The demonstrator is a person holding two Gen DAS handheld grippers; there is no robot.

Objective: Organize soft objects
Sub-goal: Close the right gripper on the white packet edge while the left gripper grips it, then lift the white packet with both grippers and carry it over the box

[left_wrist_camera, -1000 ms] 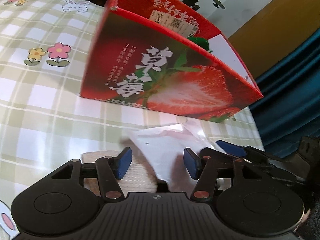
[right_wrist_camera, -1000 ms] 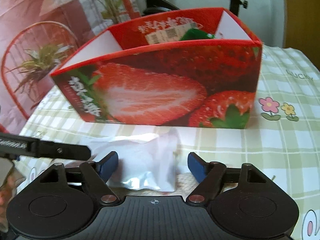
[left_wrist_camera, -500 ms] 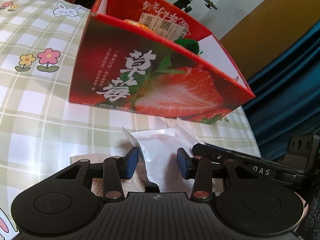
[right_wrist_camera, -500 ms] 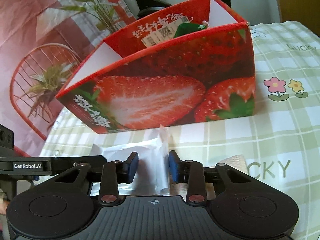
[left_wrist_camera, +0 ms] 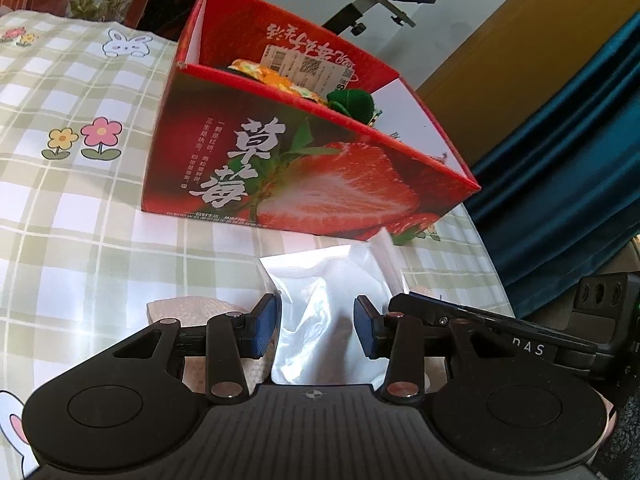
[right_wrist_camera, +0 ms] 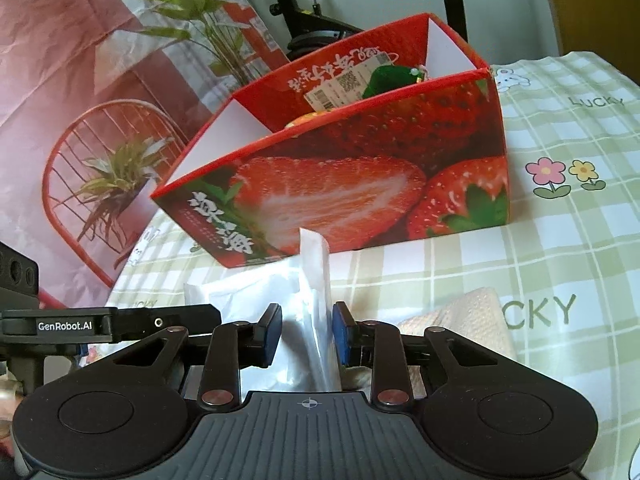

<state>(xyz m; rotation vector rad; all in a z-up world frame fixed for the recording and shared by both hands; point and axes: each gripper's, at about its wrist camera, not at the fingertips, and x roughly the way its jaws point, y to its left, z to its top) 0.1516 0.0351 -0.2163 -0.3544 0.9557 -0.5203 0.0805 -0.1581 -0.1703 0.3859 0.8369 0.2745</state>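
A white plastic packet (left_wrist_camera: 328, 304) is held between both grippers above the checked tablecloth. My left gripper (left_wrist_camera: 316, 332) is shut on its one end. My right gripper (right_wrist_camera: 306, 334) is shut on its other end, and the packet (right_wrist_camera: 312, 300) bunches up between the pads. The red strawberry box (left_wrist_camera: 304, 176) stands just beyond, open at the top, with an orange item (left_wrist_camera: 276, 78) and a green soft item (left_wrist_camera: 352, 104) inside. The box also shows in the right wrist view (right_wrist_camera: 360, 176).
A folded cream cloth (right_wrist_camera: 464, 320) lies on the tablecloth (left_wrist_camera: 72, 216) under the grippers; it also shows in the left wrist view (left_wrist_camera: 192, 306). A dark blue curtain (left_wrist_camera: 568, 184) hangs past the table's edge. An exercise bike (right_wrist_camera: 304, 12) stands behind the box.
Both grippers closed on the white packet and lifted it off the cloth. The view has risen, so the box's inside now shows.
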